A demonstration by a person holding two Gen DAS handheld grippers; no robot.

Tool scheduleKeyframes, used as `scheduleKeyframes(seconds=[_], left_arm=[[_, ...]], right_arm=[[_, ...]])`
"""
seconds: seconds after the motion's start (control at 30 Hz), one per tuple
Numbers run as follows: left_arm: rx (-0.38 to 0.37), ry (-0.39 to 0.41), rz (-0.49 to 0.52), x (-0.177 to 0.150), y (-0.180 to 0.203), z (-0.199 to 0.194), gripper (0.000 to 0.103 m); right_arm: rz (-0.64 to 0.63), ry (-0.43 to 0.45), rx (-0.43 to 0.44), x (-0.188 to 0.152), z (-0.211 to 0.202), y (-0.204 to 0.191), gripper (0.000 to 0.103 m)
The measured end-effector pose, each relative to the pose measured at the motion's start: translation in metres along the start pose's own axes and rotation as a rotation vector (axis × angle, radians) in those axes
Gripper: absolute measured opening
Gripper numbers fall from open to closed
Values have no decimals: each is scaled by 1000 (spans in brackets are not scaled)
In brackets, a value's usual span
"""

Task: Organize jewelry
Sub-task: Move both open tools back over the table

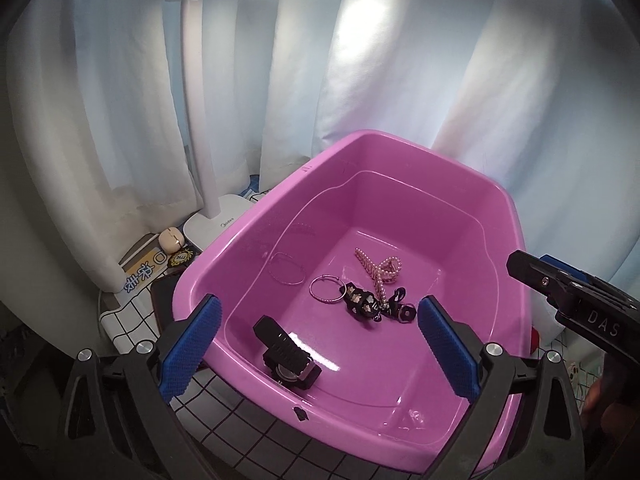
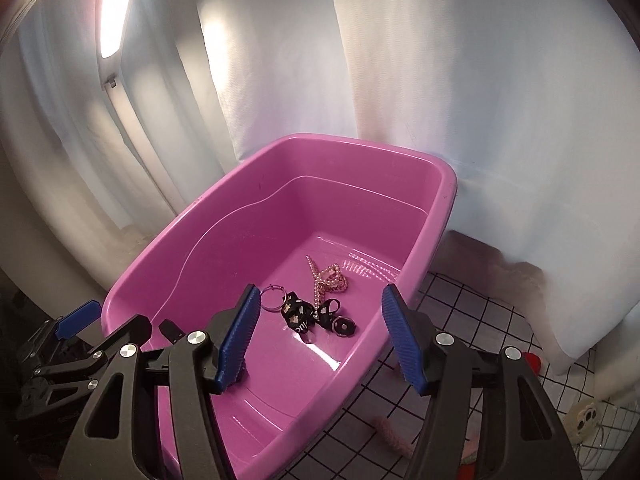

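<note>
Both grippers, left (image 1: 316, 344) and right (image 2: 320, 332), spread, holding nothing | jewelry in pink tub (image 1: 508, 208): watch (image 1: 286, 356), bead string (image 1: 380, 272), hoop (image 1: 326, 289) | light, slippery, tangle-prone | likely best pinched: watch strap.

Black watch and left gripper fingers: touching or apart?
Apart. The left wrist view shows the black watch lying in the pink tub, pink floor visible between it and both fingers.

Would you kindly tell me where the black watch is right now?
In the left wrist view the black watch lies inside the pink tub, against its near-left wall, apart from the silver hoop and pearl strand.
</note>
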State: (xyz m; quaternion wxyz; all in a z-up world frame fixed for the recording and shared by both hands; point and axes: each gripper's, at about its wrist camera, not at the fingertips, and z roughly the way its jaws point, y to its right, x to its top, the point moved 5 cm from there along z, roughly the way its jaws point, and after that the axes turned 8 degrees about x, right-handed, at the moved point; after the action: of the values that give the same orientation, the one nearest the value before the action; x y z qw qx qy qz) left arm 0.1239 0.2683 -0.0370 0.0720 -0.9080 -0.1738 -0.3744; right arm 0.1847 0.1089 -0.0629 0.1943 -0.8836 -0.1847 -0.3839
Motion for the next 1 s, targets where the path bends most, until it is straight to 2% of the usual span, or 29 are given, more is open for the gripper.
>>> scheduleKeyframes(seconds=[0.17,0.3,0.67,0.8,1.0], left_arm=[[-43,15,21,-10,22,-23,96],[-95,30,44,-21,49,-43,96],[-246,26,173,-74,139,-87,97],[-267,-3,231,-101,171,-86,97],[-258,-56,285,-134,209,-59,97]], right_arm=[[29,53,-23,-21,-45,18,60],[73,83,-63,-51,-88,43,62],[287,67,-314,-178,-207,168,63],[374,53,-373,-218,-235,208,63],[437,30,-411,-256,-249,247,65]])
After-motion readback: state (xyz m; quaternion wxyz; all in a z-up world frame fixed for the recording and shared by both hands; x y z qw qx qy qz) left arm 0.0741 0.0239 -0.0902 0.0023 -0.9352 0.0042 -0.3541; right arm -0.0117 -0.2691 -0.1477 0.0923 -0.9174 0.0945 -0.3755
